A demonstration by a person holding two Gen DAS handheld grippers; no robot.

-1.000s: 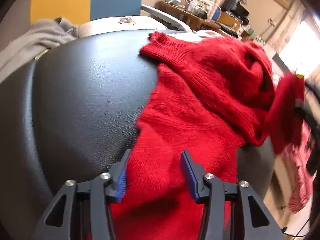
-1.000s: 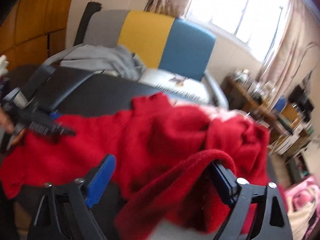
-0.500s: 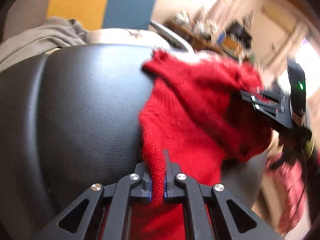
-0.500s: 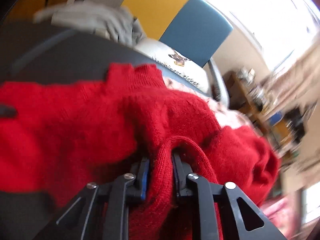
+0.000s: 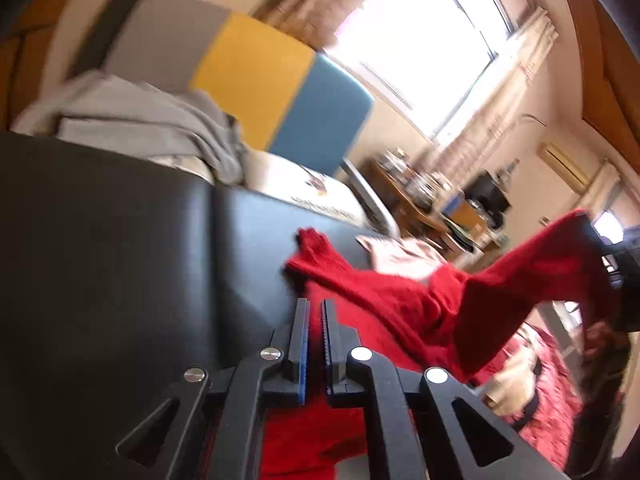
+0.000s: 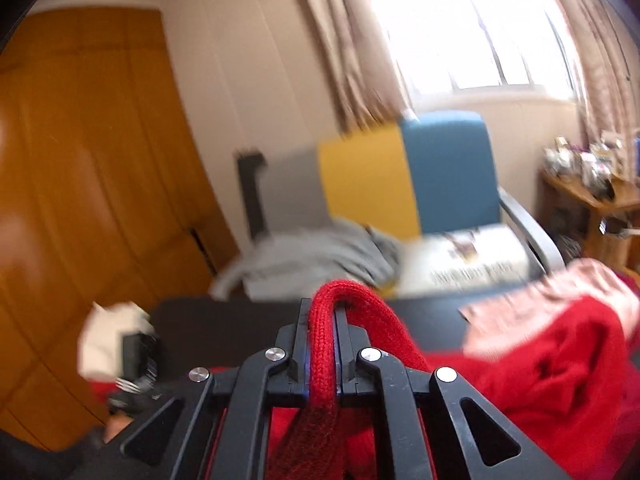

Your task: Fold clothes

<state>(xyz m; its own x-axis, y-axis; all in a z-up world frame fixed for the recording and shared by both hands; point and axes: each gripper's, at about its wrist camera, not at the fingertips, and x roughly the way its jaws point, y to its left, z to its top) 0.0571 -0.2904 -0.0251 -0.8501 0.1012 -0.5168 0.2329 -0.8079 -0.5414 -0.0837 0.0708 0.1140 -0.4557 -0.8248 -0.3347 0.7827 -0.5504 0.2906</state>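
Your left hand-held gripper (image 5: pixel 315 312) has its jaws nearly together on a fold of the red sweater (image 5: pixel 400 312), low over the black table (image 5: pixel 120 240). Your right hand-held gripper (image 6: pixel 321 312) is clamped on a thick rolled edge of the sweater (image 6: pixel 560 360) and lifts it, so one part rises off the table while a cuff (image 5: pixel 312 240) lies flat. Grey clothes (image 6: pixel 312 256) sit on the chair (image 6: pixel 448 168) behind.
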